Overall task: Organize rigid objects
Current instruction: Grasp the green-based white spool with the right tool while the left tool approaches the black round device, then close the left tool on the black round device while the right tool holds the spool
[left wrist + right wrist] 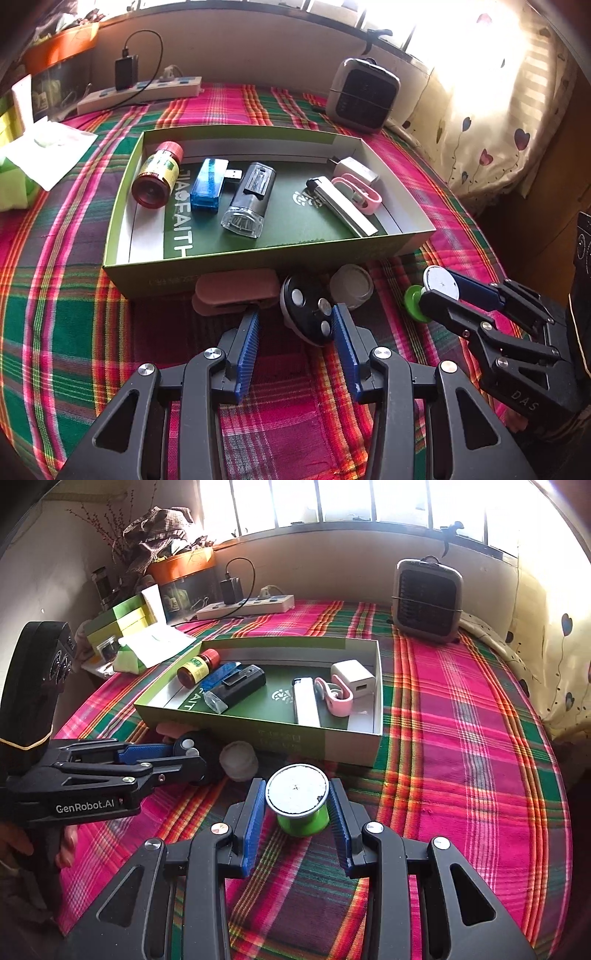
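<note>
Here, the green plastic spool with a flat white top (297, 805) sits upright between the blue pads of the right claw (297, 812), which pinches it by its sides just above the bright plaid cloth (461, 738). The shallow green cardboard box (343, 744) lies just beyond it. Inside the box, from left to right, lie a small brown bottle with a red cap (157, 173), a translucent blue USB stick (208, 184), a black device with a clear end (247, 201), a slim silver lighter (343, 205), a pink clip (360, 192) and a white charger cube (356, 170). The left claw (295, 325) is spread, its right pad against a round black disc with silver studs (306, 310); nothing is gripped. A brown case (236, 290) and a small clear jar (351, 286) rest against the box's near wall. A grey fan heater (426, 598) and a white power strip (247, 607) stand farther back.
</note>
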`<state>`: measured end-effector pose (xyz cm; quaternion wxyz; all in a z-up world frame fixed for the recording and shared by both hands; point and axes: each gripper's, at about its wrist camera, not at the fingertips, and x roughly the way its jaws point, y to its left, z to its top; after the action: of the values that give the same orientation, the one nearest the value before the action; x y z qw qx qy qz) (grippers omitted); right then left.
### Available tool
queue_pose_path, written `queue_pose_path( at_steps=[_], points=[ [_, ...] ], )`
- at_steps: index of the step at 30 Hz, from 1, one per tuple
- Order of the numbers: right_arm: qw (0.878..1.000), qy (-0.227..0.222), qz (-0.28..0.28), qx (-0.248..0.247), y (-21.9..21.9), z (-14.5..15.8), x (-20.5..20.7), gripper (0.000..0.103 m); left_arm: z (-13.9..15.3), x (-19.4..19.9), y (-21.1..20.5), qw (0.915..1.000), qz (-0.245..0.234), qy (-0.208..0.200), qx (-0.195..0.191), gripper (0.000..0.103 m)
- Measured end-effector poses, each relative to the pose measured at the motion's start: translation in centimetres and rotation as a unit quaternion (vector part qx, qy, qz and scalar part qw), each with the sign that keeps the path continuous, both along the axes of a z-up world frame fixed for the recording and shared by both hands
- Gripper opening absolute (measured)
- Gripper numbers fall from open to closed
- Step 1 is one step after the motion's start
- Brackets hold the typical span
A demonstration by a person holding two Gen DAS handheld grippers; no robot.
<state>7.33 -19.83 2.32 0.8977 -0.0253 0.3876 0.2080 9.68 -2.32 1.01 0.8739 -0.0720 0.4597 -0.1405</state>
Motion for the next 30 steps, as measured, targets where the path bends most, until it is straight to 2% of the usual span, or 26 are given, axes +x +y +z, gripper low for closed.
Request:
queue_pose_path(
  at_steps=[17,19,23,25,30],
  points=[
    [1.0,0.007,0.003,0.01,-0.11,-0.48,-0.15,0.035,0.06,0.28,-0.87,0.9998,0.016,-0.003,0.011,0.038],
    [1.0,0.007,0.003,0.009,-0.09,-0.52,-0.15,0.035,0.04,0.26,-0.83,0.9997,0.018,-0.004,0.015,0.034],
    [1.0,0.006,0.002,0.01,-0.06,-0.55,-0.12,0.035,0.02,0.2,-0.5,0.9998,0.02,-0.004,0.008,0.032],
    [1.0,0.006,0.002,0.009,-0.02,-0.57,-0.15,0.035,0.01,0.12,-0.59,0.9999,0.014,-0.005,0.005,0.025],
    [1.0,0.007,0.001,0.009,-0.02,-0.58,-0.17,0.035,0.06,-0.08,-0.83,0.9998,0.012,-0.01,0.012,0.025]
  ],
)
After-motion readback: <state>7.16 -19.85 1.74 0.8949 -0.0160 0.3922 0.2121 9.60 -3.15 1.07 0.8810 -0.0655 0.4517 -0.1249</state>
